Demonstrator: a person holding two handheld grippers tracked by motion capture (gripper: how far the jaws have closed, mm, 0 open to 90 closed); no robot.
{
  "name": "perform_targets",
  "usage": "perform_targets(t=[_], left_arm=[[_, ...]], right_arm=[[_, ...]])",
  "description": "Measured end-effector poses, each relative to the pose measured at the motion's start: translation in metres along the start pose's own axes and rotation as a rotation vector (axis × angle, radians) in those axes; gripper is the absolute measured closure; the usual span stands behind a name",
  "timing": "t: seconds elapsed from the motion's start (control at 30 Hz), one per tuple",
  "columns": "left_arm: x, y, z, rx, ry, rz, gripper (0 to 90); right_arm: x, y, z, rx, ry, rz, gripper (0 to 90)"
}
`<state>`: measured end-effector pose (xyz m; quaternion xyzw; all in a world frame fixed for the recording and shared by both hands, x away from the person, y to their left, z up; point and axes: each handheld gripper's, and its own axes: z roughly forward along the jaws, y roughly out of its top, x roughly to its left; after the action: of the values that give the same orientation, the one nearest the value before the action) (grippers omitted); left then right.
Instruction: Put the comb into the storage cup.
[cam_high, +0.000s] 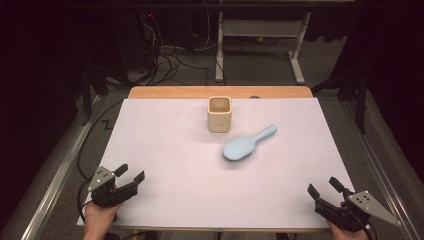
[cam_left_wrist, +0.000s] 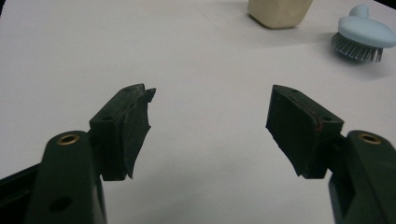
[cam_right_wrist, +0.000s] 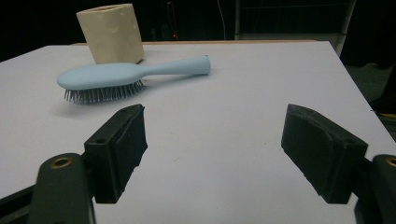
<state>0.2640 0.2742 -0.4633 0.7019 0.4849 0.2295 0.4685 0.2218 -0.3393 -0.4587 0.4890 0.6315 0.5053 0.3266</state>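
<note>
Mid-table: hairbrush (cam_high: 241, 147) beside cup (cam_high: 219, 114).

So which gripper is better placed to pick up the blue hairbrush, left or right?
Probably the right gripper. The hairbrush lies right of the table's middle, its handle angled toward the far right, beside the cream cup. The left gripper sits farther off at the near left corner. Both are open and empty.

Hairbrush (cam_high: 245, 144) lies just before the cup (cam_high: 219, 114).

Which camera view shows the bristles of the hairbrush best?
The right gripper view: the hairbrush lies side-on, its bristles showing in a row underneath. The left gripper view shows its head end with some bristles; the high view shows its smooth back.
</note>
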Motion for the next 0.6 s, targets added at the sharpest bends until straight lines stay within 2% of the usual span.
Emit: perform_targets(t=[0.13, 0.6], left_arm=[[-0.0001, -0.0004, -0.0003, 0.003, -0.011, -0.006, 30.9], [-0.0001, -0.0003, -0.0009, 0.003, -0.002, -0.001, 30.9]], right_arm=[[-0.0017, -0.0004, -0.0006, -0.010, 0.022, 0.018, 23.0], [-0.0005, -0.0005, -0.0032, -0.020, 0.011, 0.010, 23.4]])
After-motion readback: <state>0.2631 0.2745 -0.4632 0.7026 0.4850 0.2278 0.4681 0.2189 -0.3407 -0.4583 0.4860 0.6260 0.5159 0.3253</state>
